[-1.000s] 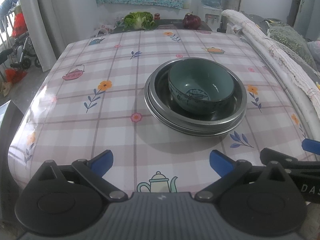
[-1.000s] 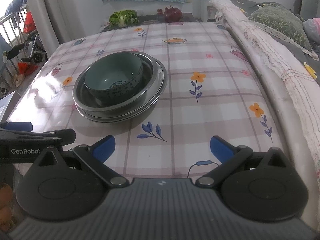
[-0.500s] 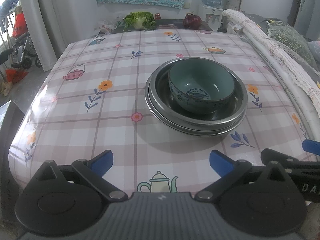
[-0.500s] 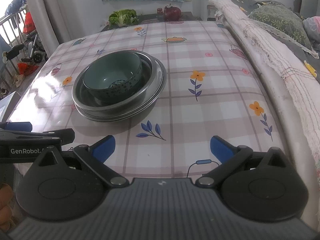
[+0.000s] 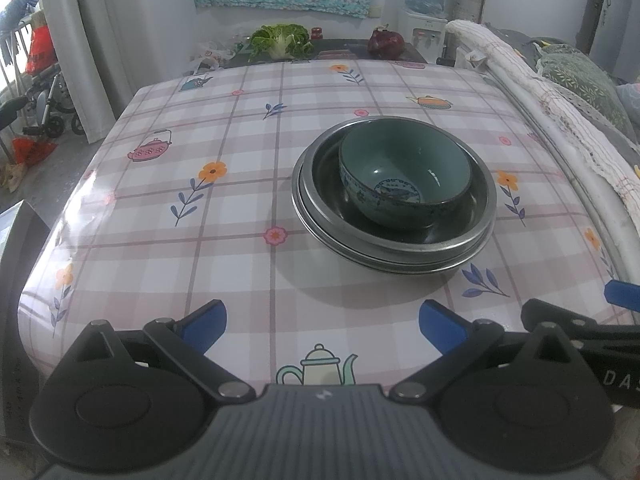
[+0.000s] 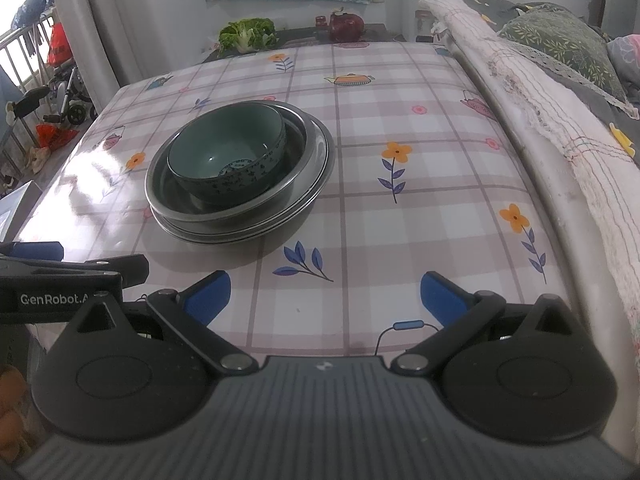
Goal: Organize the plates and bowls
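Left wrist view: the green bowl (image 5: 404, 172) is sitting nested in stacked metal plates (image 5: 394, 256) — both the left gripper (image 5: 322, 322) and right gripper (image 6: 326, 294) are being held spread wide, empty, near the table (image 5: 240, 280) edge; the stack is best left undisturbed.

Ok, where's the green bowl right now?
The green bowl sits inside the stacked metal plates, right of centre in the left view, left in the right view.

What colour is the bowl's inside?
Teal-green, with a blue pattern at the bottom of the bowl; clearest in the left wrist view.
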The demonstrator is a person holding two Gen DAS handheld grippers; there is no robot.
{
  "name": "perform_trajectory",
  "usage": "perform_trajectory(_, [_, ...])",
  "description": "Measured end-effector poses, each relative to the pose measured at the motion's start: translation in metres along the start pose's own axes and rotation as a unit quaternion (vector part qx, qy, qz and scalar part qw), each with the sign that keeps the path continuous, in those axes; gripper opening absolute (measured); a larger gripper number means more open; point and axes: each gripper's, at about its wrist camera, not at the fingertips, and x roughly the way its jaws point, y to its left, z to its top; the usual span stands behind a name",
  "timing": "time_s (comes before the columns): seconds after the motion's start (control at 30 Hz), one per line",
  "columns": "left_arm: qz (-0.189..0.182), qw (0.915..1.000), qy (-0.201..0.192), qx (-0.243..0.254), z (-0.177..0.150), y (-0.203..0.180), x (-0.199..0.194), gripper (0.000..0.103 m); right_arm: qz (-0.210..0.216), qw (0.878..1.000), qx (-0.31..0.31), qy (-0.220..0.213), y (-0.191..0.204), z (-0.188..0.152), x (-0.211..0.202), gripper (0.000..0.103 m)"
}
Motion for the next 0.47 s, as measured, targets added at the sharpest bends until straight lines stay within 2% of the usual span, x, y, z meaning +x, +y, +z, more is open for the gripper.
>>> perform_trajectory(0.47, [0.0, 1.0, 0.001, -0.001, -0.0002, 0.0013, 0.0006, 0.103, 0.001, 1.0, 0.0, 0.0, 0.0003, 0.0007, 0.0003, 0.102])
